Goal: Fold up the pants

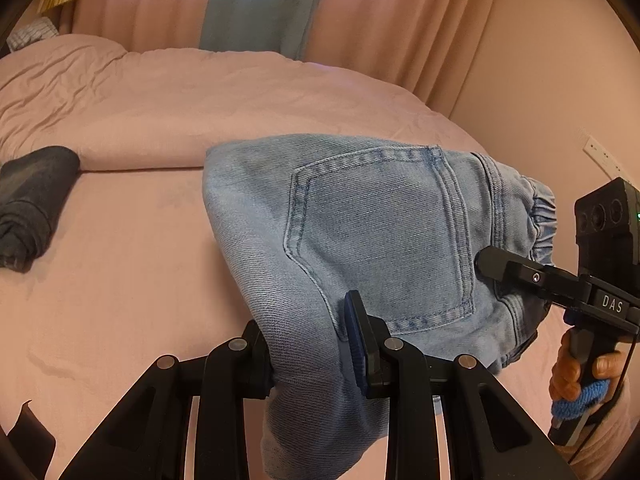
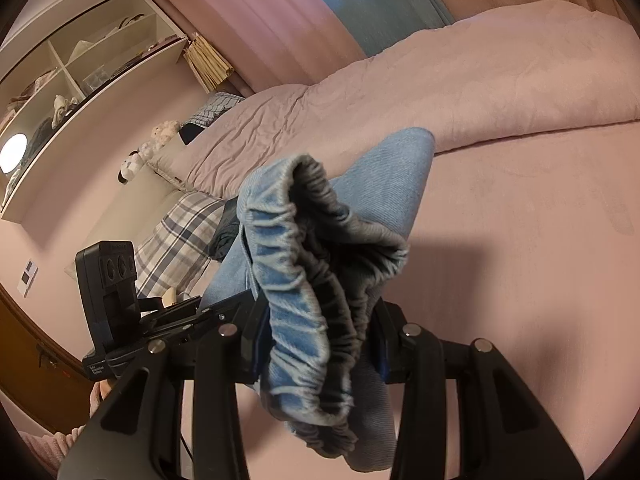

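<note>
dark folded cloth (image 1: pixel 34 204) lies at the far left of the bed (image 1: pixel 132 248), well apart from your work, so leave it alone. your left gripper (image 1: pixel 308 344) is clamped on the light blue jeans (image 1: pixel 372 220) below the back pocket (image 1: pixel 384 236), and the jeans hang in the air above the sheet. to the right, your right gripper (image 2: pixel 316 344) is pinched on the elastic waistband (image 2: pixel 304 280), which bunches between its fingers. judging from this, you are carrying the pants to lay them out. keep both grips firm, pull the two grippers gently apart to take out slack, then lower evenly so the fabric lands flat on the bed, without creases.
</note>
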Demonstrator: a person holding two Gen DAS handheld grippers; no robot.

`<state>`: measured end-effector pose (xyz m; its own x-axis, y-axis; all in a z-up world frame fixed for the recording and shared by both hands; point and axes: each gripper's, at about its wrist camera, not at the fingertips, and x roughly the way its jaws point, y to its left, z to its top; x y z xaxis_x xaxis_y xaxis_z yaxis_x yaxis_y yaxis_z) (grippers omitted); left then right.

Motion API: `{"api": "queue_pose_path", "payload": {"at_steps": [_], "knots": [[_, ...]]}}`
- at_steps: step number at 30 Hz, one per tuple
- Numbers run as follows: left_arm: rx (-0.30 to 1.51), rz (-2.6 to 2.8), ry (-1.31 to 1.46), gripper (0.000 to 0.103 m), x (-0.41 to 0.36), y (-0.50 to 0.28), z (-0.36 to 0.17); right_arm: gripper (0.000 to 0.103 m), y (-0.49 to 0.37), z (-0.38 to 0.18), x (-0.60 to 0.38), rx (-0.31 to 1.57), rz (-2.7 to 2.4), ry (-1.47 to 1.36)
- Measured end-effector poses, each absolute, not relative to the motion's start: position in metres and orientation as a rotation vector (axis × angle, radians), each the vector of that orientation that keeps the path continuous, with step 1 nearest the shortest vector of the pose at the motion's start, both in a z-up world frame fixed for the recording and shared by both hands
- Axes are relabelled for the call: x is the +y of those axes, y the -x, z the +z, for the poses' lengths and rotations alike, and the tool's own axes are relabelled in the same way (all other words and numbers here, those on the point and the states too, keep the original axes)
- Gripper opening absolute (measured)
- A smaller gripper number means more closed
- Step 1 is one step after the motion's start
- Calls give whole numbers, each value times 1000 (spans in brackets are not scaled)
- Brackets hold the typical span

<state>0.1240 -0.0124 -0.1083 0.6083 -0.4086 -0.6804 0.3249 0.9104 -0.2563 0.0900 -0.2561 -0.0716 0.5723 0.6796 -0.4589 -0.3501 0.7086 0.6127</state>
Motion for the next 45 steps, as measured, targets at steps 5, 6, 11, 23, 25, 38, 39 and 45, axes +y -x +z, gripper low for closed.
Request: {"api": "queue_pose_path", "payload": {"at_steps": [5, 6, 11, 23, 25, 38, 39, 45], "knots": [[826, -417, 107, 28, -13, -140, -112, 40, -108, -77, -256, 747, 628, -501], [830, -415, 106, 28, -14, -143, -113, 40, -111, -78, -255, 749, 628, -502], [859, -401, 104, 28, -15, -154, -125, 40, -129, -90, -253, 775, 622, -509], [938, -384, 93, 28, -17, -174, -158, 40, -157, -121, -247, 851, 595, -534], [947, -381, 90, 28, -16, -176, -161, 40, -161, -125, -246, 860, 592, -538], [992, -362, 66, 28, -16, -188, -183, 41, -180, -148, -240, 920, 561, -552], [992, -363, 65, 28, -15, -188, -185, 41, -181, -151, -240, 926, 555, -549], [986, -381, 65, 28, -9, -189, -191, 42, -189, -167, -240, 977, 505, -531]]}}
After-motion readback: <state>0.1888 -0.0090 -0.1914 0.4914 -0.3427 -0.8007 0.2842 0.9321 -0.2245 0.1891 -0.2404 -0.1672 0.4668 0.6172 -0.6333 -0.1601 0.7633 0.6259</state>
